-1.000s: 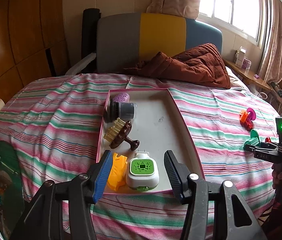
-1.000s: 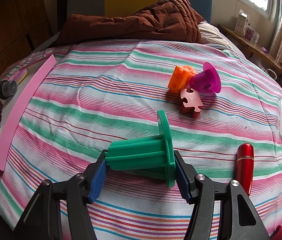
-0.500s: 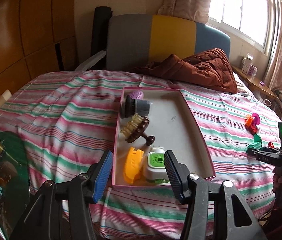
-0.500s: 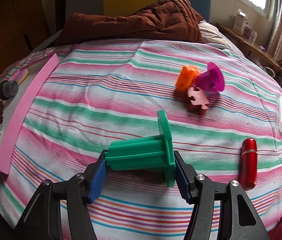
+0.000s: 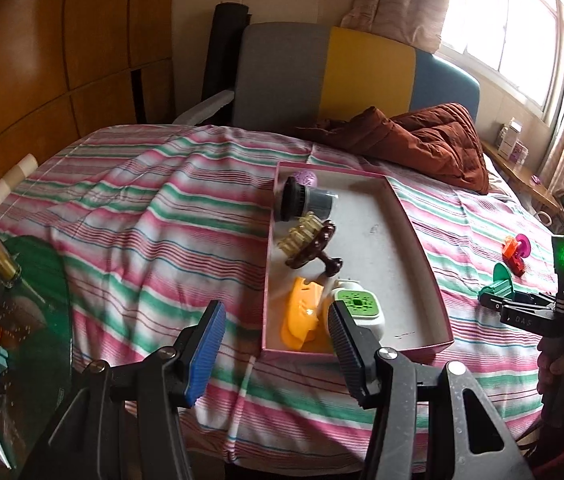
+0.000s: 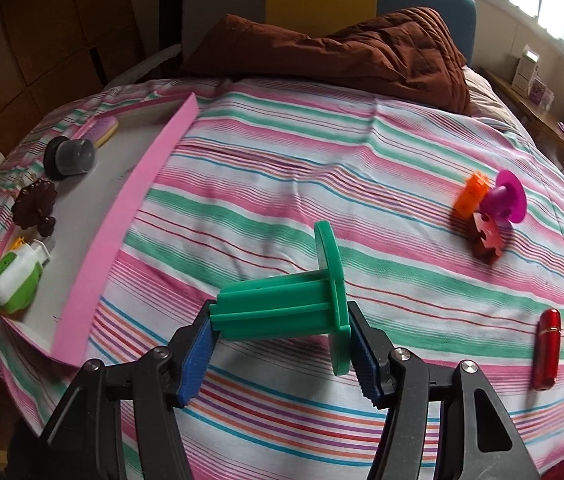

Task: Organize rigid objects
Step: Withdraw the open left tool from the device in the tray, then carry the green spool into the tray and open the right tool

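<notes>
green spool (image 6: 290,308), gripped end to end by the right gripper (image 6: 282,344), had lifted clear of the bed (image 6: 265,184); left gripper (image 5: 273,344), fingers open and empty, had backed off the pink tray (image 5: 418,236); delivery pending.

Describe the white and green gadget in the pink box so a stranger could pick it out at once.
On the striped bed lies a shallow pink box. At its near end, beside a yellow piece, sits the white and green gadget. It alone is white, with a square green top panel.
</notes>
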`<action>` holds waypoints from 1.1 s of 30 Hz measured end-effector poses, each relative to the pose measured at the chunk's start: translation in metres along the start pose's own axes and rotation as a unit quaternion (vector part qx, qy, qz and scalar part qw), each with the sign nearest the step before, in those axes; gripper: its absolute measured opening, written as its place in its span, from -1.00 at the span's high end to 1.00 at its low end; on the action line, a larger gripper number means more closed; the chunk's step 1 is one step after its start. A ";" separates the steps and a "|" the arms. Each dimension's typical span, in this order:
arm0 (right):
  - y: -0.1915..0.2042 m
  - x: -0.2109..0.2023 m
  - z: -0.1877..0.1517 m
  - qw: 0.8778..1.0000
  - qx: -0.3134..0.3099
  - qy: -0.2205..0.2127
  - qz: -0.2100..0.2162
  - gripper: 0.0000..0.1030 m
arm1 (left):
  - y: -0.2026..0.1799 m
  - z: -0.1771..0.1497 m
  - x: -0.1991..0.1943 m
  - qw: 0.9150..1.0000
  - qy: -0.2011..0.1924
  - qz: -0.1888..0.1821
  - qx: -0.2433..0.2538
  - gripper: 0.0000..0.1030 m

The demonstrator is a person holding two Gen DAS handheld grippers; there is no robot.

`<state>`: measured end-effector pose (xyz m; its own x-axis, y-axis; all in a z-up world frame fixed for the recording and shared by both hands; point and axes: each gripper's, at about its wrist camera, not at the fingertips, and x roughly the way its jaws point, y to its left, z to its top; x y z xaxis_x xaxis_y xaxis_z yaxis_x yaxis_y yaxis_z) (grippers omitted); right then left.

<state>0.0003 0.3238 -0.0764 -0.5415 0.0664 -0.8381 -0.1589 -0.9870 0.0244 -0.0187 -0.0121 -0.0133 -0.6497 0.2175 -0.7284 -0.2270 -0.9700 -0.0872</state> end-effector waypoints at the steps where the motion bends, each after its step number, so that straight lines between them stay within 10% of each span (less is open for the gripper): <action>1: 0.004 -0.001 0.002 1.000 -0.002 -0.002 0.002 -0.20 | 0.002 0.000 -0.001 1.000 0.001 0.001 -0.005 -0.05; 18: 0.101 -0.031 0.053 0.993 -0.067 -0.062 0.081 -0.20 | 0.016 -0.004 -0.011 0.999 -0.016 0.026 -0.013 -0.05; 33: 0.192 0.038 0.088 0.988 -0.136 0.007 0.078 -0.21 | 0.019 -0.006 -0.001 0.999 -0.004 0.036 -0.014 -0.05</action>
<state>-0.1232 0.1495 -0.0555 -0.5299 -0.0905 -0.8432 0.1553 -0.9878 0.0084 -0.0177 -0.0319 -0.0182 -0.6699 0.1483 -0.7275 -0.1594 -0.9857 -0.0541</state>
